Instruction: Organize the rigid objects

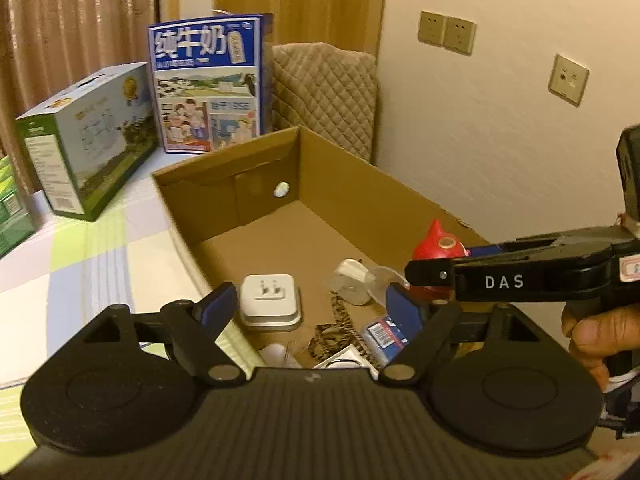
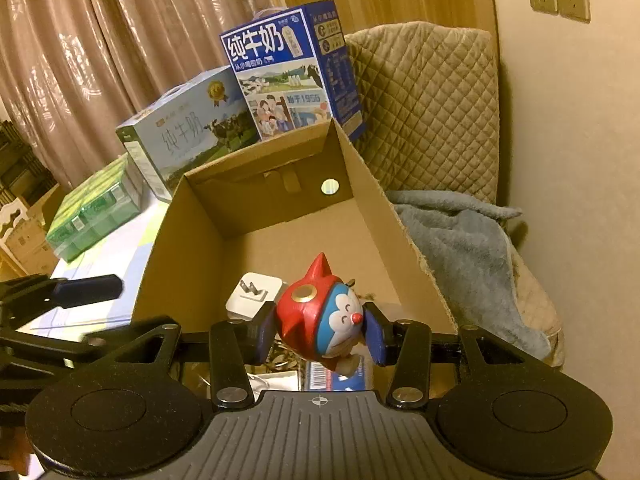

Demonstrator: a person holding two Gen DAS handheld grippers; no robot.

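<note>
An open cardboard box [image 1: 360, 184] lies on the table. My left gripper [image 1: 311, 307] hangs open over its near end, nothing between its pads. Below it in the box lie a white plug adapter [image 1: 270, 300], a white round gadget [image 1: 352, 280], a leopard-print item [image 1: 336, 328] and a blue barcoded packet [image 1: 384, 336]. My right gripper [image 2: 320, 337] is shut on a red-helmeted, blue-faced toy figure [image 2: 320, 320], held above the box floor. From the left wrist view the right gripper [image 1: 444, 260] reaches in from the right with the toy [image 1: 438, 242].
Behind the box stand a blue milk carton [image 1: 208, 84] and a green-and-white milk box [image 1: 88, 140]; a green pack [image 2: 96, 208] lies further left. A quilted chair [image 2: 432, 108] with a grey blanket [image 2: 468, 256] is right of the box. The checked tablecloth [image 1: 80, 272] spreads left.
</note>
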